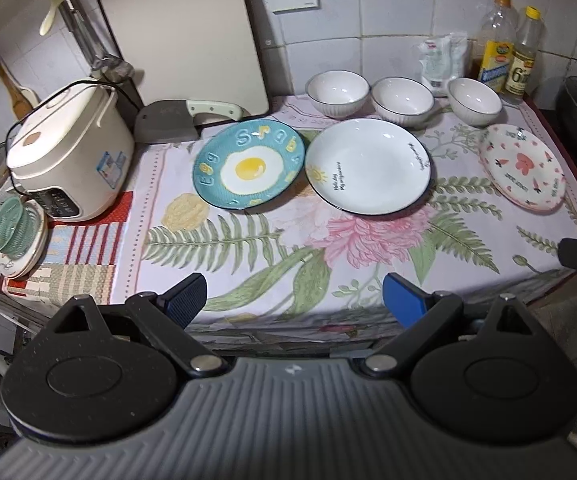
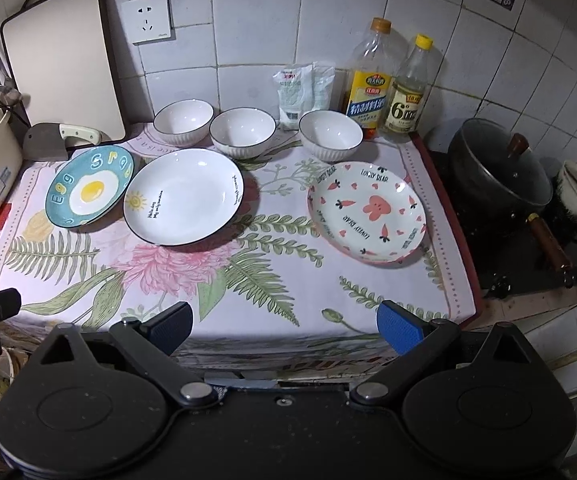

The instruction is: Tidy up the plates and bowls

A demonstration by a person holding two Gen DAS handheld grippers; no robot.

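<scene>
Both sets of jaws stand spread wide and hold nothing: the left gripper [image 1: 294, 300] and the right gripper [image 2: 284, 326] hang at the near edge of the tabletop [image 2: 248, 300], well short of any dish.

Nothing looks sorted yet, so the task seems to be at its very first step, the choice of what to pick up. Laid out on the flowered cloth, largest first: the white plate [image 2: 184, 196] sits in the middle, its rim touching or just overlapping the blue egg plate [image 2: 90, 186] on its left. The pink rabbit plate [image 2: 366, 212] lies apart on the right, near the stove edge. Behind them, in a row by the wall, stand three white bowls, the left bowl [image 2: 183, 120], the middle bowl [image 2: 242, 131] and the right bowl [image 2: 330, 134], all upright and separate.

A sensible next move would be stacking plates on the white one. That calls for jaws lowered to pinch a thin rim (shallow plates give little to bite on), and the pink plate lies closest to the right gripper. The bowls could then be nested.
</scene>
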